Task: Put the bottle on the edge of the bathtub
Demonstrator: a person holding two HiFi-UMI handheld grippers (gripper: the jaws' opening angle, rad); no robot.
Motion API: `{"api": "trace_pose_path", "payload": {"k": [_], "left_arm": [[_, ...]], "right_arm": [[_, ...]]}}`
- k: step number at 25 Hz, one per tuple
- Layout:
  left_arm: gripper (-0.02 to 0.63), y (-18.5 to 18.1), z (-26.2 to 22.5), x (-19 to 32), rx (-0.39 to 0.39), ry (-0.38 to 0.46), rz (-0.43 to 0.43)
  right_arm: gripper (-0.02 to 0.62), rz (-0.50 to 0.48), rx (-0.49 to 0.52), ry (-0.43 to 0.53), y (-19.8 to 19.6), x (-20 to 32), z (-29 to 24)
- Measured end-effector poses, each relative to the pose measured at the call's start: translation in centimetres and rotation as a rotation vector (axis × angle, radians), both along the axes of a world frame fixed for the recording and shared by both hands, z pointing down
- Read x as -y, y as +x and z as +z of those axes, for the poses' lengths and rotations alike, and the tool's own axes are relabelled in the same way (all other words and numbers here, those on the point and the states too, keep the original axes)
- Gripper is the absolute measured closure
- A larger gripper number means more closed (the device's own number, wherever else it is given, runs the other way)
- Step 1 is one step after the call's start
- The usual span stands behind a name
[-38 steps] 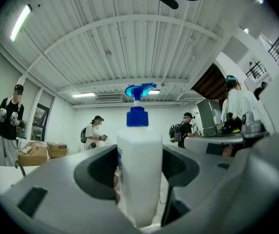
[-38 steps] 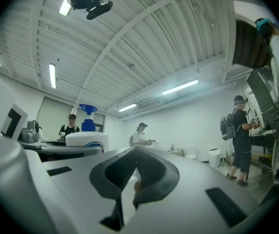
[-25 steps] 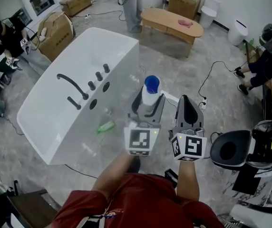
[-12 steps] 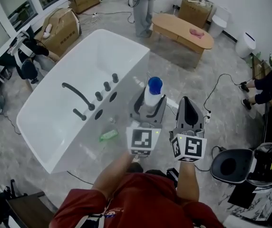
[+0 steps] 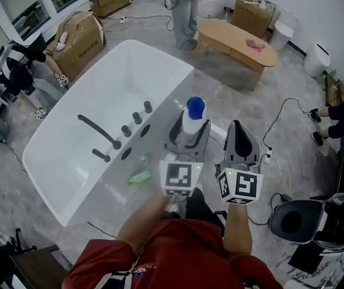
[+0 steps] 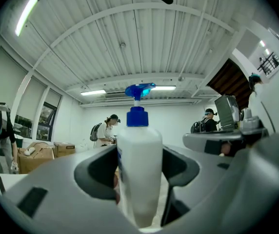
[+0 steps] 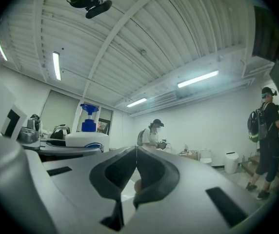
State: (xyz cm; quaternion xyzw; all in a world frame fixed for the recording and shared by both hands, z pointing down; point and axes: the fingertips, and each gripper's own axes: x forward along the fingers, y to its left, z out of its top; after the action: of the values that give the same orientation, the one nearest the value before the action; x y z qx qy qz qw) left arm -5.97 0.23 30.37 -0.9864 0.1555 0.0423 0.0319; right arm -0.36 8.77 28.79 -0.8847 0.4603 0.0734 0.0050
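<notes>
One white pump bottle, probably light, stiff and slippery, is pinched at its body by the left gripper; right gripper pressed together.

bottle: base hidden in left claw | green item at bathtub: unidentifiable

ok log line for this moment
left gripper: shut on bottle | right gripper: shut, empty | bottle: held upright | bathtub edge: bottle not on it
</notes>
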Motion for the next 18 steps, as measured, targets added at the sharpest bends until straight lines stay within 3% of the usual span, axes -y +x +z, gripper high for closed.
{"api": "trace_pose_path", "payload": {"k": [18], "left_arm": [[0.337, 15.4, -1.2, 3.4, 0.000, 0.016, -0.063]], "right_arm": [[0.583, -0.062, 0.025, 0.017, 15.8, 3.8, -0.3]]}}
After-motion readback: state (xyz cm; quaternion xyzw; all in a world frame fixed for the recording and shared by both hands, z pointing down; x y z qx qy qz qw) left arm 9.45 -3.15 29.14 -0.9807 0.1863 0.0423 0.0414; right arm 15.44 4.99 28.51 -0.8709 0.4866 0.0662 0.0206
